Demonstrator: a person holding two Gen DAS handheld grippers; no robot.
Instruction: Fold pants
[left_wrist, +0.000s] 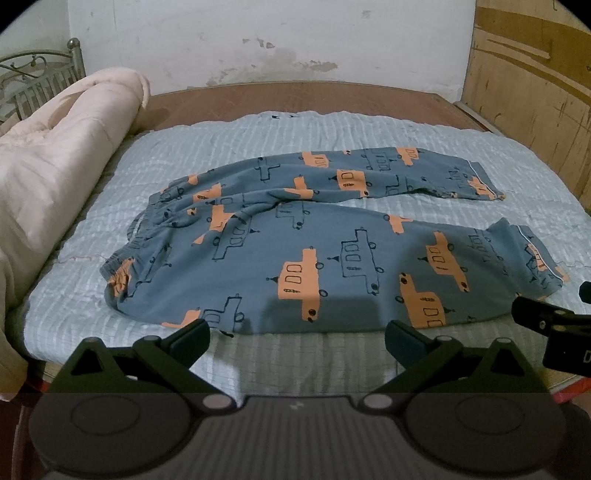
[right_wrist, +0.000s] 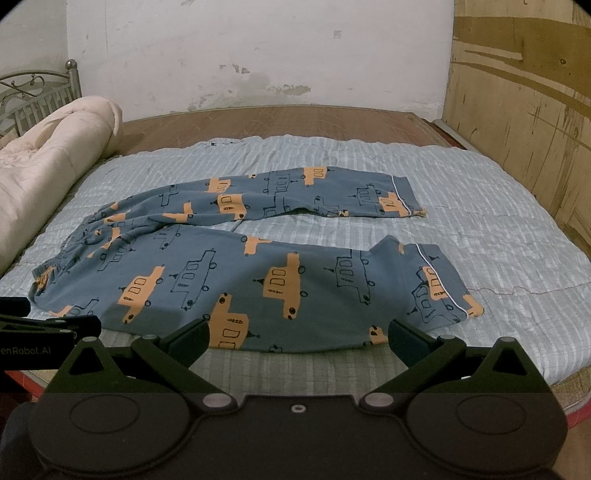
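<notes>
- Nearest the camera, the left gripper is held with its fingers spread wide and nothing between them; the right gripper is likewise released and bare.
- Both are poised just short of the near edge of the pants, without touching the cloth.
- One pair of pants is seen, blue with orange and outlined vehicles, laid flat on the quilt that covers the bed.
- Its waistband is turned to the left and its two legs are stretched to the right, parted in a narrow V.
- No fold appears to be made yet; the opening step is judged to be in hand.
- Next, the near leg is likely to need gripping at waistband and cuff, one gripper at each, and to be carried over onto the far leg.
- One rolled pink blanket is counted at the left, apart from the pants.
</notes>
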